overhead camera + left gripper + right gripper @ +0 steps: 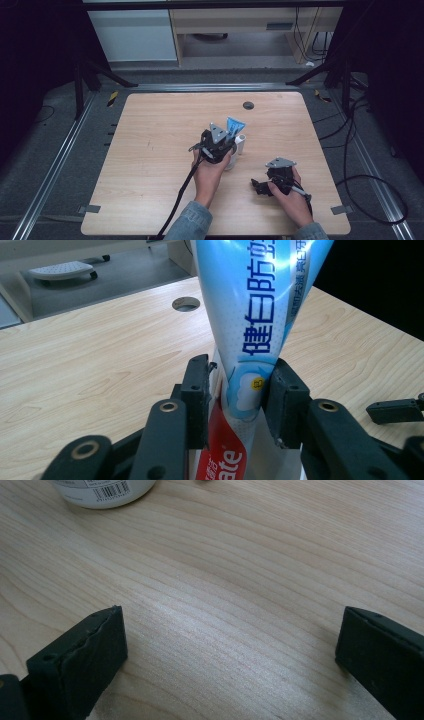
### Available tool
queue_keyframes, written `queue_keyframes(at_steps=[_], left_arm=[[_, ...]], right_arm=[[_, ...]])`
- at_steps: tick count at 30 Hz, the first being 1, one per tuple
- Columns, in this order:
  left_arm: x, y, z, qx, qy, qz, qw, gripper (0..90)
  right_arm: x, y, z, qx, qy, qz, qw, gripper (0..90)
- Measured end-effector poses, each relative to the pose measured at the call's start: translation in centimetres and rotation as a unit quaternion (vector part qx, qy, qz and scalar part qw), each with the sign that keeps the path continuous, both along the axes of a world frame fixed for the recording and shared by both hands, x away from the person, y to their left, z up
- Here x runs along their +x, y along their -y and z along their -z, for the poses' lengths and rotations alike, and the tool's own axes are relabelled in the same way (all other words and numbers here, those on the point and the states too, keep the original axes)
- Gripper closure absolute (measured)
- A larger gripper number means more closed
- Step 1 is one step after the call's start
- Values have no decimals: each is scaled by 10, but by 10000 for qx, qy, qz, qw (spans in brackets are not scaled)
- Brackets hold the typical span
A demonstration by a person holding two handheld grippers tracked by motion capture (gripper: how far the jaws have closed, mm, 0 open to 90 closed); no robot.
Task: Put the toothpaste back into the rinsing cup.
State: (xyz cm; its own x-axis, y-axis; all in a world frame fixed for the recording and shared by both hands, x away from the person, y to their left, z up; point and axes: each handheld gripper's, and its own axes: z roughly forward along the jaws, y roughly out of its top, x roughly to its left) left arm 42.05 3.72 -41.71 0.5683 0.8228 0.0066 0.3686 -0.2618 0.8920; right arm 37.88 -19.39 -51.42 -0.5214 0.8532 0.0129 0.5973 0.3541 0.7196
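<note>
While the left gripper point(235, 390) stands over the middle of the light wooden table point(150, 165), its black jaws flank a blue-and-white plastic toothpaste tube point(255, 315) standing in a white cylindrical cup point(239, 145) (whether the pads press it, I cannot tell). Well apart, the right gripper point(230, 650) hangs spread wide over bare wood.

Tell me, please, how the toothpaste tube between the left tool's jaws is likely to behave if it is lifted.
The toothpaste tube looks soft-walled, narrowing where the left tool flanks it, so it will probably dent rather than resist. Its glossy skin may slip. Standing upright with its wide crimped end on top, it seems apt to tip if released.
</note>
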Motion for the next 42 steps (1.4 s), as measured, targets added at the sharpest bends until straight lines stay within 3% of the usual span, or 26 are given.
queue_keyframes(at_steps=[15,42], left_arm=[[-2,0,-1,34,-9,-15,10000,575],[-6,3,-1,290,44,-17,9996,304]], right_arm=[[0,0,0,-1,0,0,10000,4],[0,0,0,1,-9,4,10000,4]])
